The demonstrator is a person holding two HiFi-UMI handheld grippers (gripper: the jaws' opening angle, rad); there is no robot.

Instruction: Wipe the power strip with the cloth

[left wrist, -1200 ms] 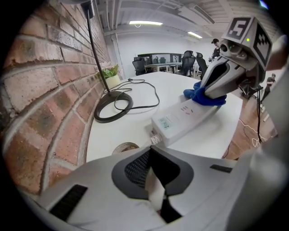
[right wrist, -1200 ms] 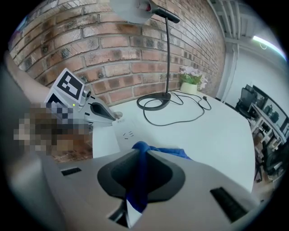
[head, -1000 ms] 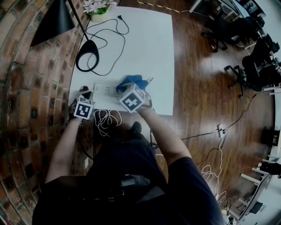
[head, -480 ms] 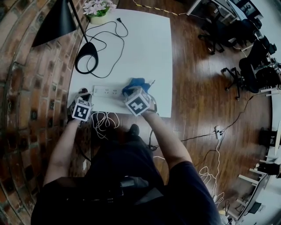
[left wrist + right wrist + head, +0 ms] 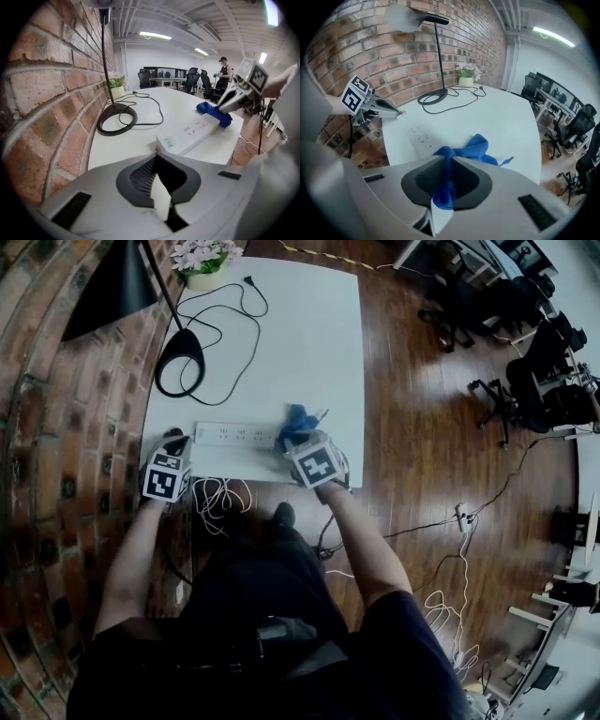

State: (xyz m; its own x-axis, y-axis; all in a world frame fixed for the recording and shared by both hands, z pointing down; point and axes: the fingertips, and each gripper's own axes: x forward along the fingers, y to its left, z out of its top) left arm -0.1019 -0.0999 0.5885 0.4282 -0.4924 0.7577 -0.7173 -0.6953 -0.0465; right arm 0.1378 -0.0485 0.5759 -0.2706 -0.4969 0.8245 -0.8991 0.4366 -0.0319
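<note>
1. Sliding right, the right gripper (image 5: pixel 300 434), clamped on the crumpled blue cloth (image 5: pixel 297 417), has reached the long white power strip's (image 5: pixel 234 435) right end, by the table's (image 5: pixel 309 334) near edge.
2. The left gripper (image 5: pixel 178 441), jaws together and empty, sits at the other end; one pass looks complete.

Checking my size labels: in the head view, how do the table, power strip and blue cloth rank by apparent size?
1. table
2. power strip
3. blue cloth, partly hidden behind the right gripper, so its full size is unsure.
</note>
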